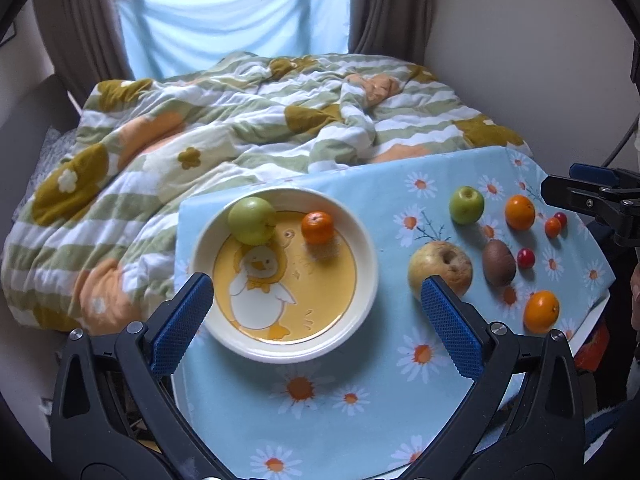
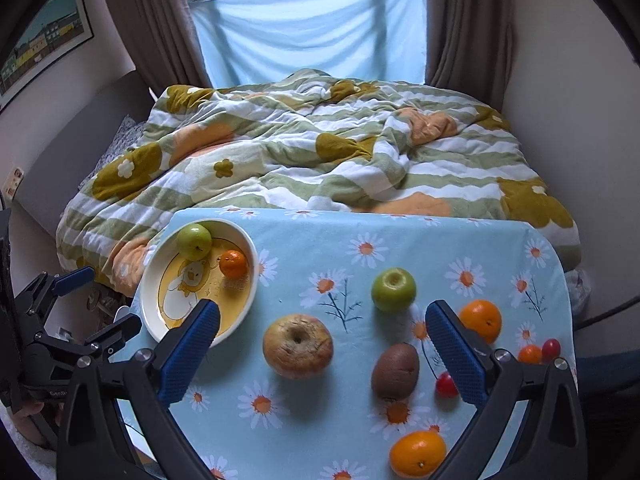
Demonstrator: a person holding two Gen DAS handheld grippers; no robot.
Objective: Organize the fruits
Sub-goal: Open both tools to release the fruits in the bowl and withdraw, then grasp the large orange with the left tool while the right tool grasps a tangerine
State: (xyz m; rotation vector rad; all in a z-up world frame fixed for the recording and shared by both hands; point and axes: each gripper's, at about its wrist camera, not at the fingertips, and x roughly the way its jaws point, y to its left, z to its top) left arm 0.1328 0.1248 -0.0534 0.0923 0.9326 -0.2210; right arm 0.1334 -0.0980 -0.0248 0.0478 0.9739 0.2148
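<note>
Left wrist view: the left gripper (image 1: 316, 312) hangs above the table with its jaws spread wide and nothing between them. Under it sits the plate (image 1: 368, 256), cream-rimmed with a duck picture, on a blue daisy cloth (image 1: 360, 420). In the plate lie a green apple (image 1: 252, 220) at the far rim and a tangerine (image 1: 317, 227) just beside it — the two are apart. To the right, on the cloth, lie a yellowish apple (image 1: 440, 266), a kiwi (image 1: 499, 267), a second green apple (image 1: 466, 205), an orange (image 1: 519, 212) and a near orange (image 1: 541, 312). Small red and orange fruits (image 1: 526, 258) lie among them. The right gripper shows at the right edge, partly cut off.

Right wrist view: the right gripper (image 2: 322, 346) is likewise open and empty, above the loose fruit. The yellowish apple (image 2: 298, 346) and kiwi (image 2: 395, 372) lie between its fingers' lines; the green apple (image 2: 393, 289) lies beyond. The plate (image 2: 150, 304) is at the left, near the table's edge — behind it, a rumpled quilt (image 2: 320, 152).
</note>
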